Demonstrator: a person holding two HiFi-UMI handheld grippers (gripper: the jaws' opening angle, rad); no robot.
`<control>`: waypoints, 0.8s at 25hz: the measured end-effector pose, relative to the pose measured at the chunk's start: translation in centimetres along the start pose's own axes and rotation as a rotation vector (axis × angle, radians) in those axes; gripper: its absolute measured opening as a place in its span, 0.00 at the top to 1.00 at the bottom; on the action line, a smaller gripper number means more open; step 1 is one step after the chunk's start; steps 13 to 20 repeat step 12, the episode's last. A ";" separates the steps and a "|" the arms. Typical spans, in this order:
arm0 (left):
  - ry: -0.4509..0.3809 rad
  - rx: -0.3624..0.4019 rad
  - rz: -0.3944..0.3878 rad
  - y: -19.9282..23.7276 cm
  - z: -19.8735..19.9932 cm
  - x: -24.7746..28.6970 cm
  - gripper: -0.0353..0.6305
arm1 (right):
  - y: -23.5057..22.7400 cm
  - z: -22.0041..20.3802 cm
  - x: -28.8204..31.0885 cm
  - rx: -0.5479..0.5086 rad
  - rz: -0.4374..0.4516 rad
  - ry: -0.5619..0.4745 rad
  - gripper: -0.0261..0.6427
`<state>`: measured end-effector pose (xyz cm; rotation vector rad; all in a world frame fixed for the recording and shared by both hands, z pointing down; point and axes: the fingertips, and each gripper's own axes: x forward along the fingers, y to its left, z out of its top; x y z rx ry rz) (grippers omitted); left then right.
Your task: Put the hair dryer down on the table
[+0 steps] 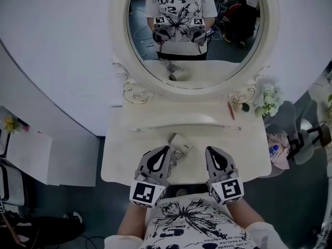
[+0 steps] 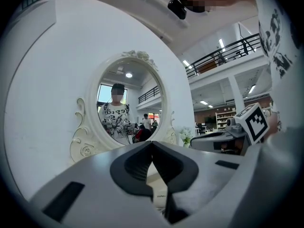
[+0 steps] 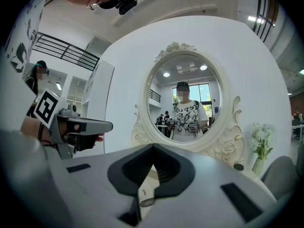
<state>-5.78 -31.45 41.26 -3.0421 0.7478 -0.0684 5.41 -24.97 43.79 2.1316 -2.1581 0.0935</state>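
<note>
The cream hair dryer point(image 1: 180, 141) lies on the white dressing table point(image 1: 124, 160), near its front edge, with its cord point(image 1: 177, 157) trailing toward me. My left gripper point(image 1: 167, 148) is just left of it, jaws shut with the tips meeting and nothing held. My right gripper point(image 1: 207, 149) is just right of it, also shut and empty. Both point level toward the mirror. A piece of the hair dryer point(image 2: 159, 190) shows below the left gripper point(image 2: 152, 142) in the left gripper view. The hair dryer point(image 3: 144, 188) likewise shows below the right gripper point(image 3: 152, 146) in the right gripper view.
An oval mirror point(image 1: 196, 30) in an ornate white frame stands at the table's back. White flowers point(image 1: 268, 99) stand at the back right, with a reddish pencil point(image 1: 231, 110) and a small dark object point(image 1: 245, 107) beside them. A grey chair point(image 1: 306, 126) is off to the right.
</note>
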 end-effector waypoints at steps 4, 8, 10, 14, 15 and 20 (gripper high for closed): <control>0.013 -0.010 0.004 0.3 -0.4 -0.1 0.91 | 0.2 -0.3 0.0 0.008 -0.002 0.003 0.93; 0.020 -0.018 -0.001 0.2 -0.7 -0.1 0.91 | 0.2 -0.2 0.1 0.006 0.004 0.001 0.93; 0.022 -0.026 -0.011 0.3 -1.0 0.1 0.91 | 0.0 -0.2 0.2 0.012 -0.001 -0.004 0.93; 0.027 -0.036 -0.025 0.3 -1.3 0.3 0.91 | -0.1 -0.2 0.4 0.018 -0.007 -0.008 0.93; 0.027 -0.036 -0.025 0.3 -1.3 0.3 0.91 | -0.1 -0.2 0.4 0.018 -0.007 -0.008 0.93; 0.027 -0.036 -0.025 0.3 -1.3 0.3 0.91 | -0.1 -0.2 0.4 0.018 -0.007 -0.008 0.93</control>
